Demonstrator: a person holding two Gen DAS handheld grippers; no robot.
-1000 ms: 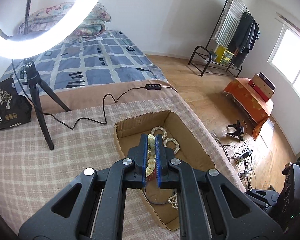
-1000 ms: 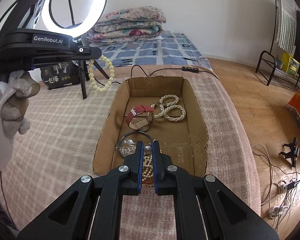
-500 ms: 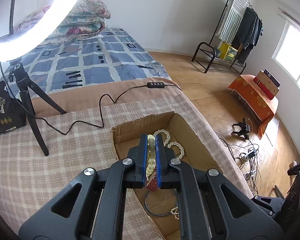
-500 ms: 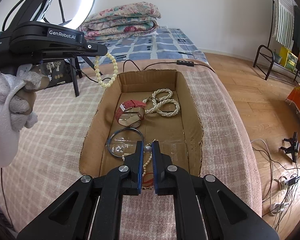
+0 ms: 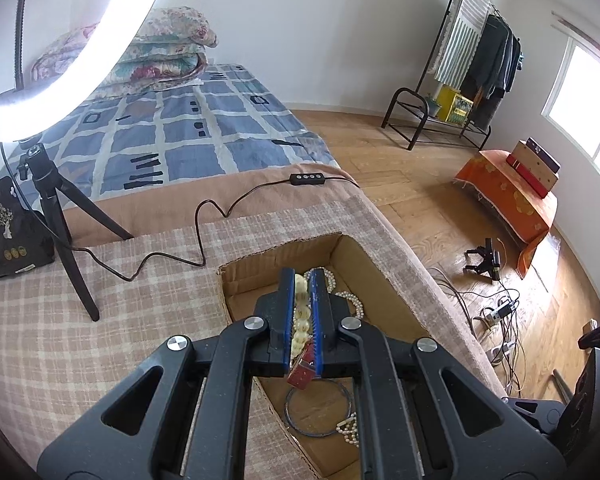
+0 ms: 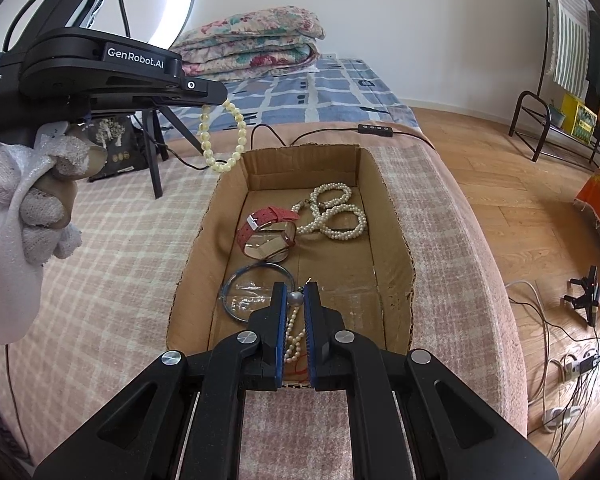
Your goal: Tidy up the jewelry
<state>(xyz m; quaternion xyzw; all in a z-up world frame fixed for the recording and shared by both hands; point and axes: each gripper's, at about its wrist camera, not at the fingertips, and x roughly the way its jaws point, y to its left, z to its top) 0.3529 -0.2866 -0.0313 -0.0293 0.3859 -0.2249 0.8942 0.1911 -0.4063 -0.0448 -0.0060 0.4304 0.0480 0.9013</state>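
A bedroom is lying around you: a bed in a blue patchwork cover, folded floral quilts (image 6: 256,46) stacked at its head, a lit ring light (image 5: 60,76) on a black tripod (image 5: 60,216), and a clothes rack (image 5: 476,64) standing by the far wall on the wooden floor. In front of you a pink-and-cream checked cloth (image 6: 112,264) is covering the work surface, and an open cardboard box (image 6: 396,248) is sitting on it.

Your left gripper (image 5: 303,308) is clamping a pale yellow bead bracelet (image 6: 222,138); the right wrist view is showing its loop dangling from the fingertips just above the box's far left corner, with your gloved left hand (image 6: 32,196) wrapping the handle. Your right gripper (image 6: 296,316) is hovering low over the near end of the box with its jaws closed on a thin pearl necklace (image 6: 294,340), whose grey bead is sitting at the fingertips and whose strand is hanging down between the pads.

Inside the box, a red-strapped watch (image 6: 268,228) is lying near the middle, just beside a coiled pearl strand (image 6: 336,212) toward the far end. A dark blue hoop bangle (image 6: 256,292) is resting on the box floor nearer you, left of the right gripper's tips.
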